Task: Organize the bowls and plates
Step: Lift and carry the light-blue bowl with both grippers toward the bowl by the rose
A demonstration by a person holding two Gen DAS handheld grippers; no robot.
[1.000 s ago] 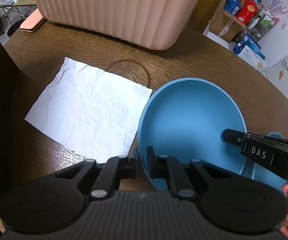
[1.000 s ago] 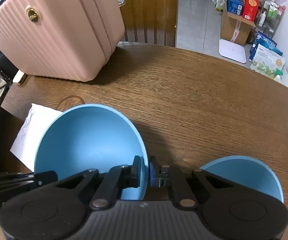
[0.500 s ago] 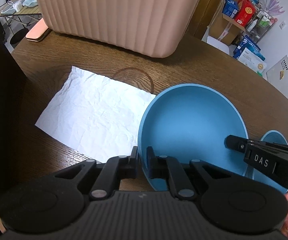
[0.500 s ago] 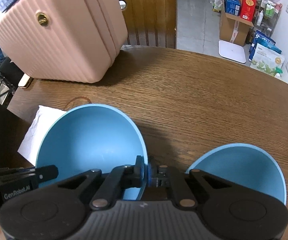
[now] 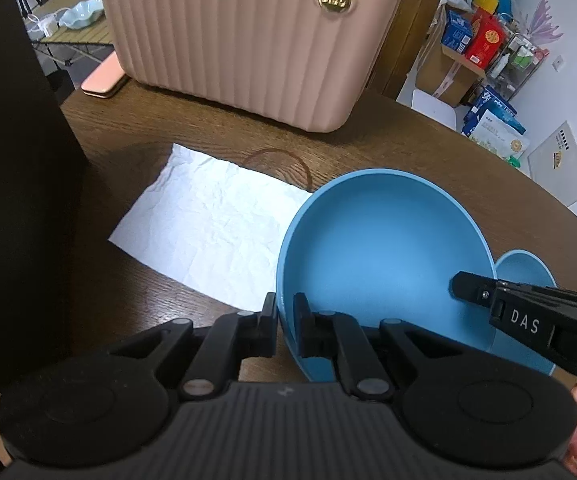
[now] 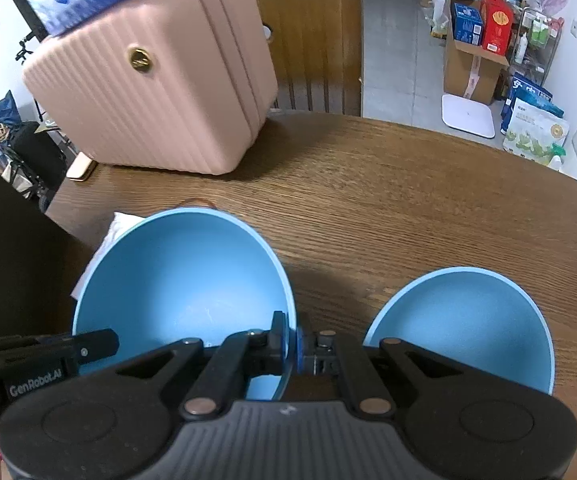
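Left gripper [image 5: 284, 314]: fingers [image 5: 267, 320] clamped on the near-left rim of the large blue bowl [image 5: 380, 248]. Right gripper [image 6: 290, 338]: fingers [image 6: 277, 336] clamped on the opposite rim of the same bowl [image 6: 176, 276], which hangs tilted between the two grippers above the table [image 6: 408, 200]. Second blue bowl [image 6: 464, 320]: on the table at 3 o'clock from the held bowl, apart from it. White crumpled paper [image 5: 212, 224]: flat on the table at 9 o'clock of the held bowl. Pink ribbed case [image 5: 244, 36]: at 12 o'clock, on the far table edge.
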